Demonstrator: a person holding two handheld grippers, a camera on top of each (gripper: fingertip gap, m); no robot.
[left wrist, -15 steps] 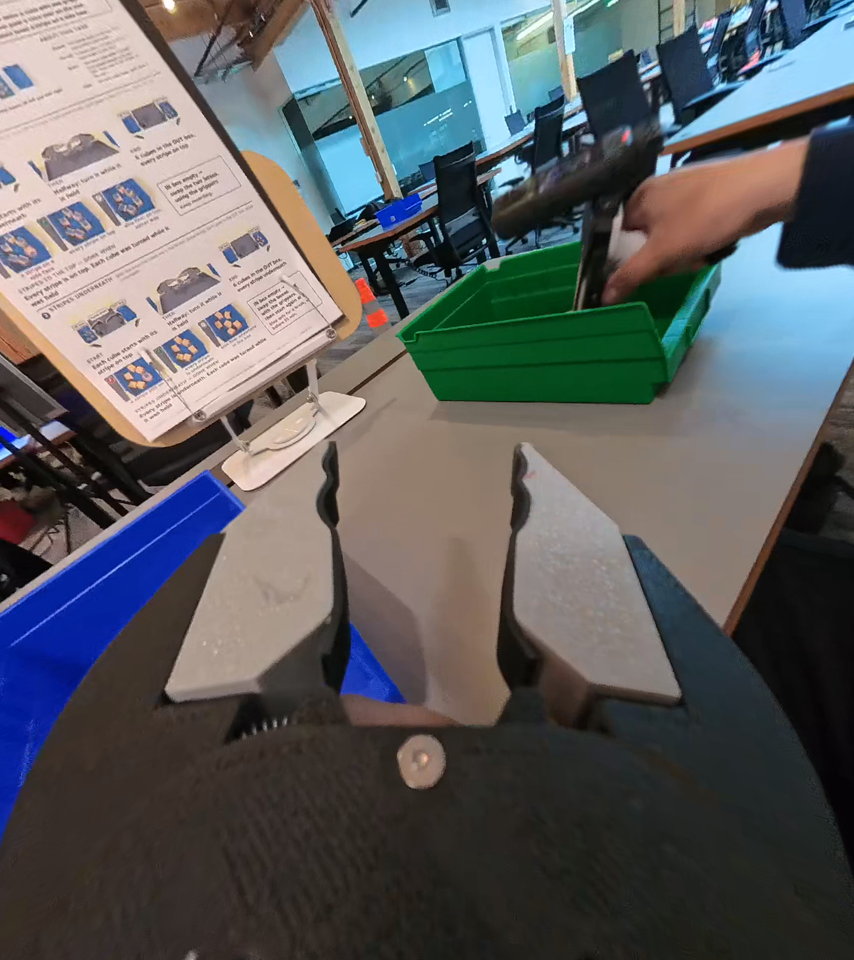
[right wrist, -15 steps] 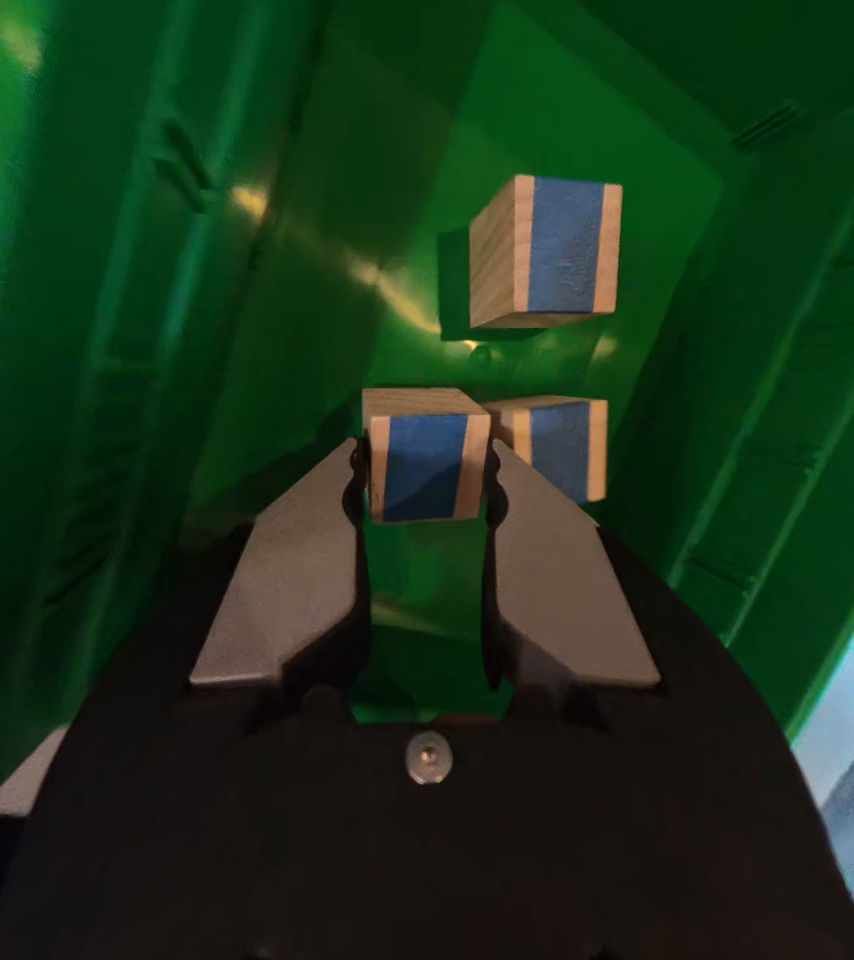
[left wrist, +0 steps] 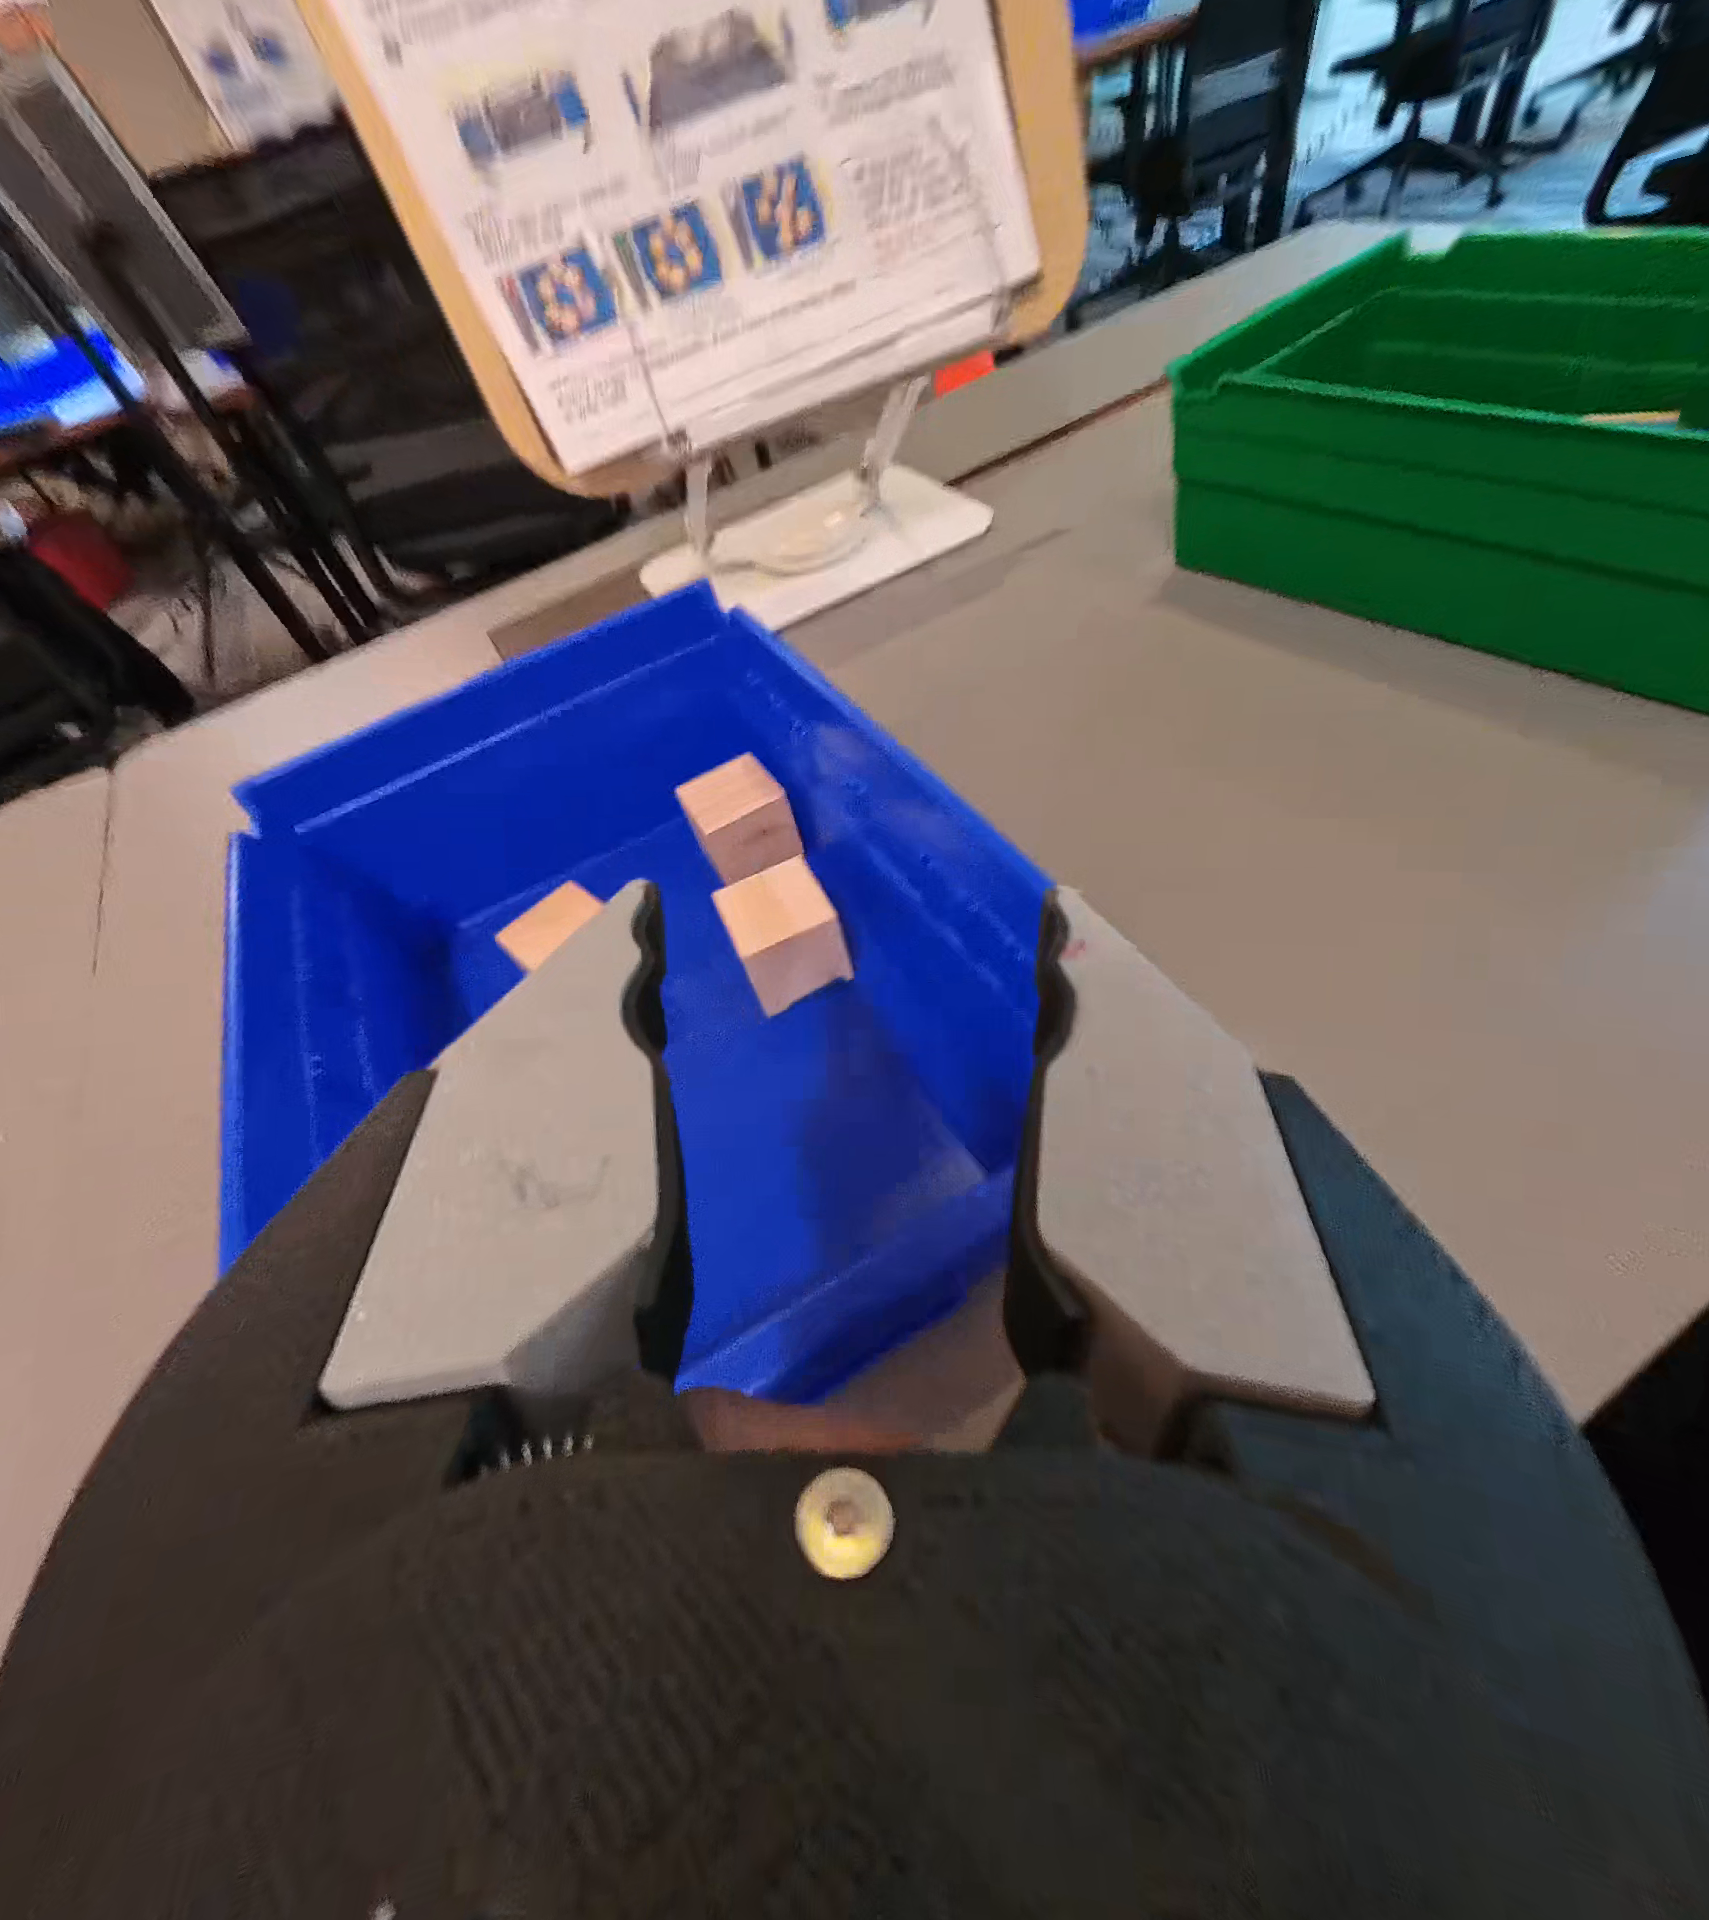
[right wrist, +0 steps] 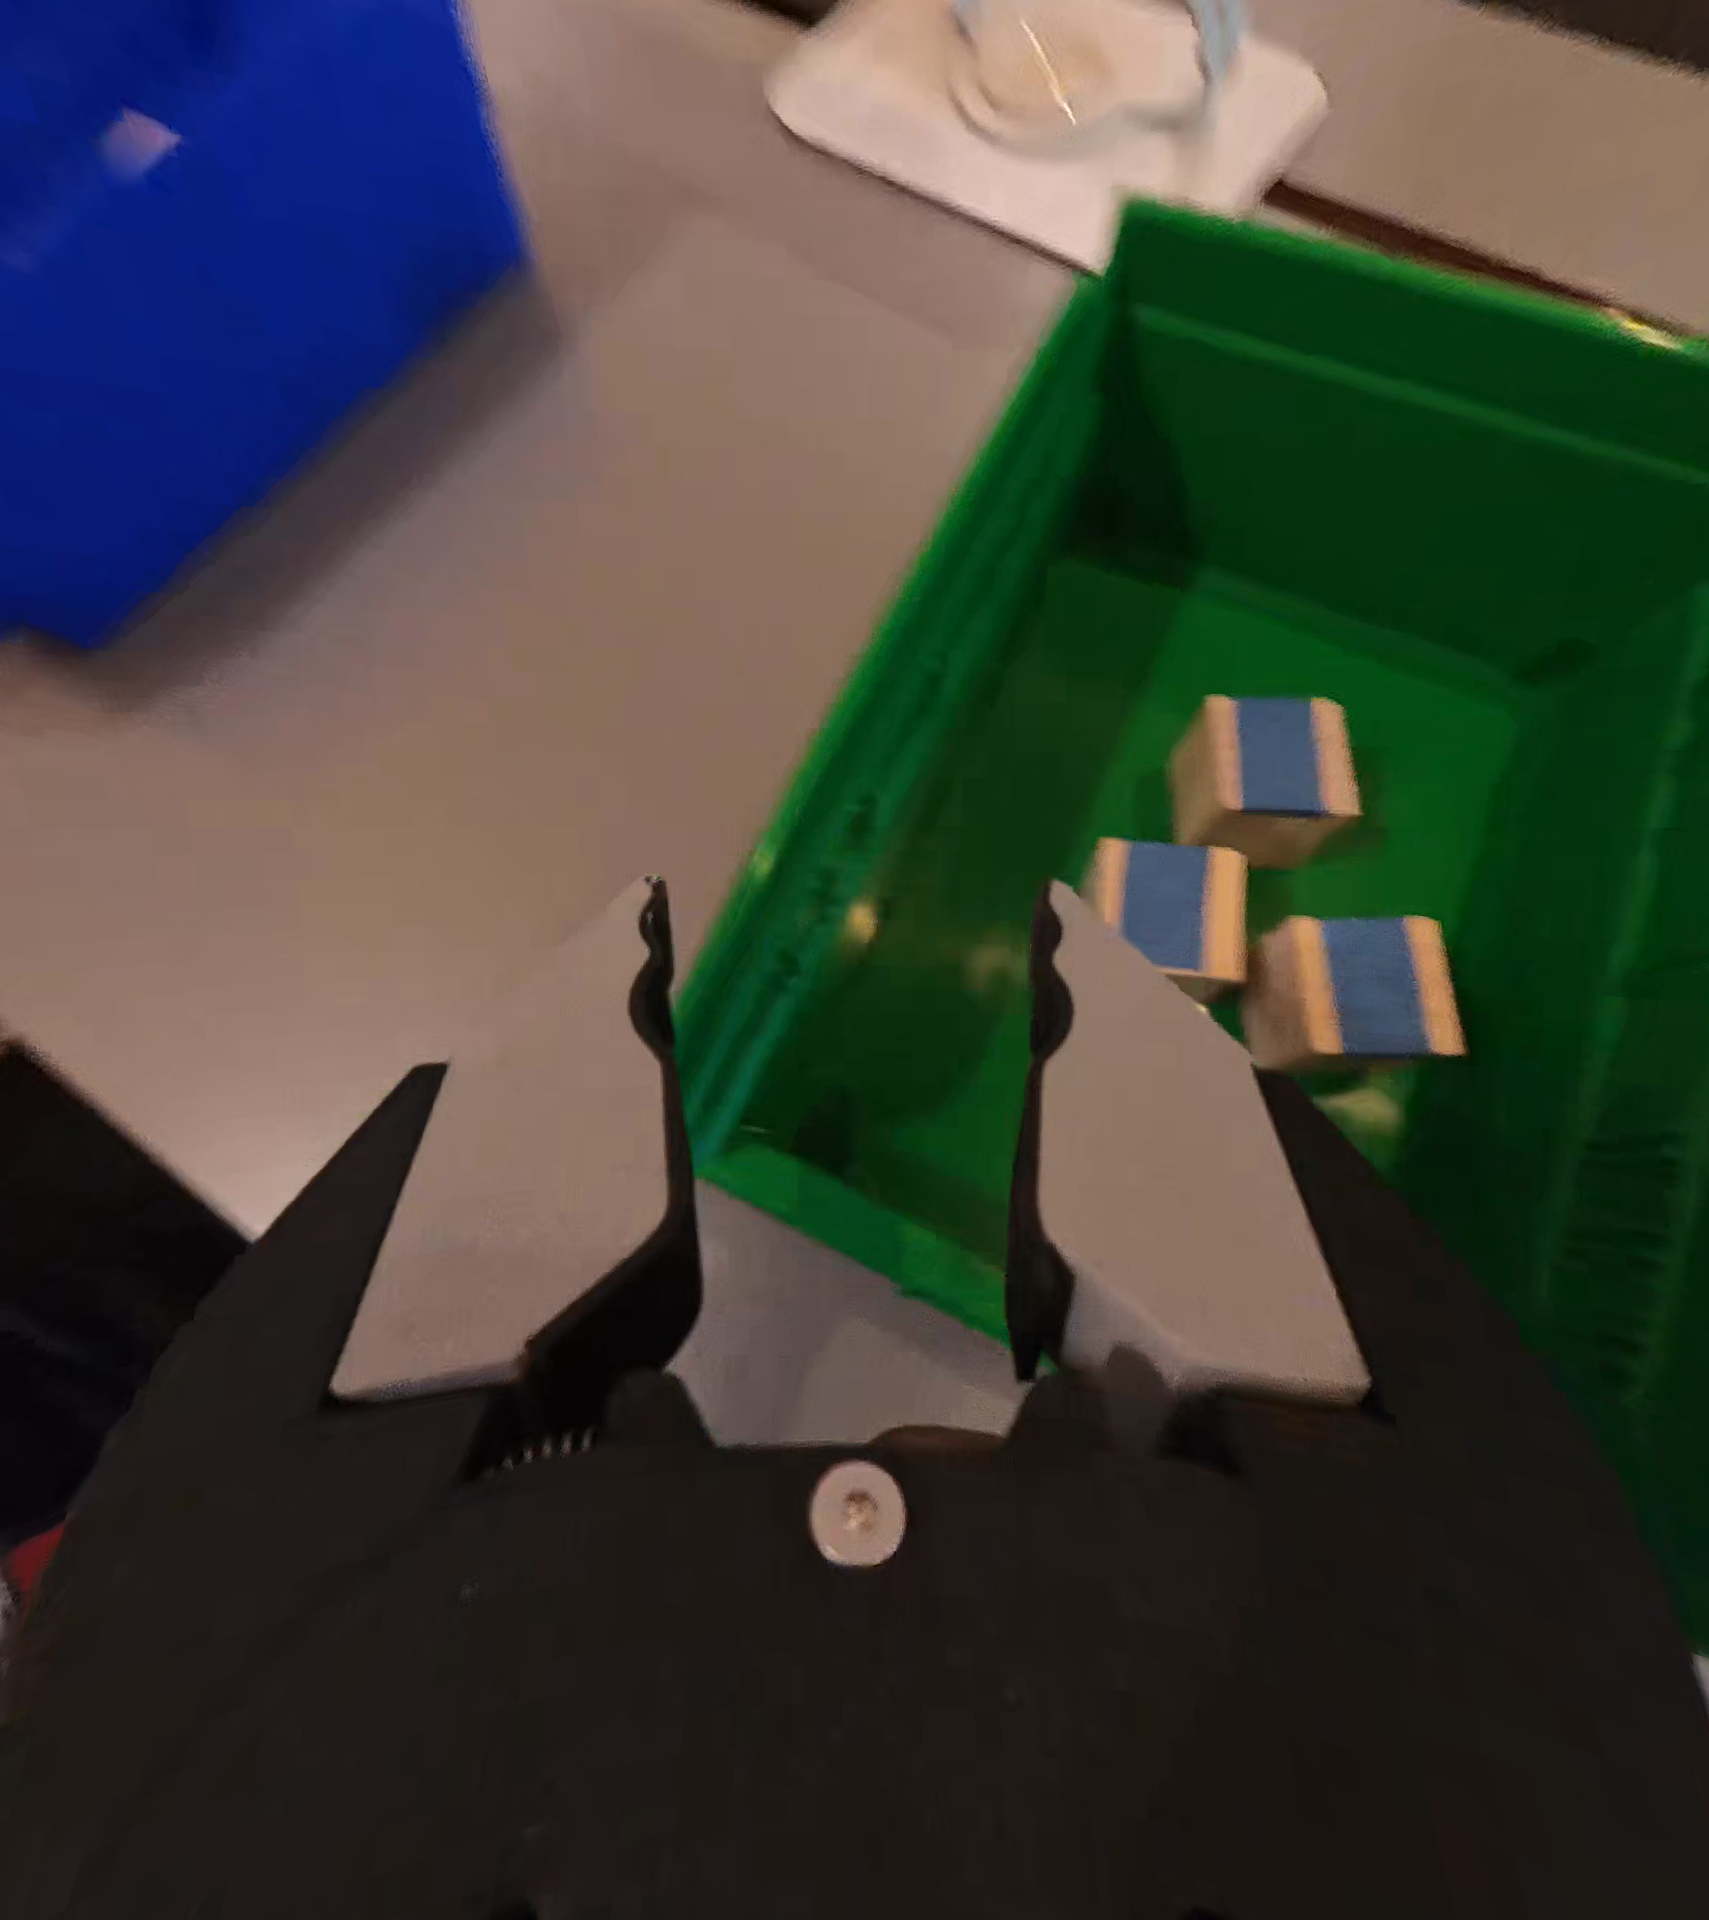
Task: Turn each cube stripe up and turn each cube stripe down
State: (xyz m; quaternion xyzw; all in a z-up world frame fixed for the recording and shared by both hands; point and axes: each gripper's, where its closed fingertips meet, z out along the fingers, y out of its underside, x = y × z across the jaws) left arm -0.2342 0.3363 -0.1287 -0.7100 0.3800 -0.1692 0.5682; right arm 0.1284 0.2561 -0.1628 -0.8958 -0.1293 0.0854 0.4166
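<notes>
Left tool (left wrist: 845, 914): its two grey fingers are spread wide and hold nothing. It hangs over the near end of the blue bin.
Blue bin (left wrist: 330, 997): it sits on the grey counter (left wrist: 1297, 935), right under and ahead of the left tool.
Plain cubes: three wood cubes lie in the blue bin with no stripe showing. One (left wrist: 779, 948) is just past the tips, one (left wrist: 738, 812) is behind it, and one (left wrist: 549, 923) peeks out beside the left finger.
Right tool (right wrist: 848, 902): its fingers are spread too, with nothing between them. It hangs over the near left corner of the green bin.
Green bin (right wrist: 891, 790): ahead and to the right of the right tool.
Striped cubes: three cubes lie in the green bin with blue stripes facing up. One (right wrist: 1174, 914) is by the right fingertip, one (right wrist: 1354, 997) is right of it, and one (right wrist: 1271, 774) is farther back.
Sign stand (left wrist: 725, 208): it stands on the counter past the blue bin.
</notes>
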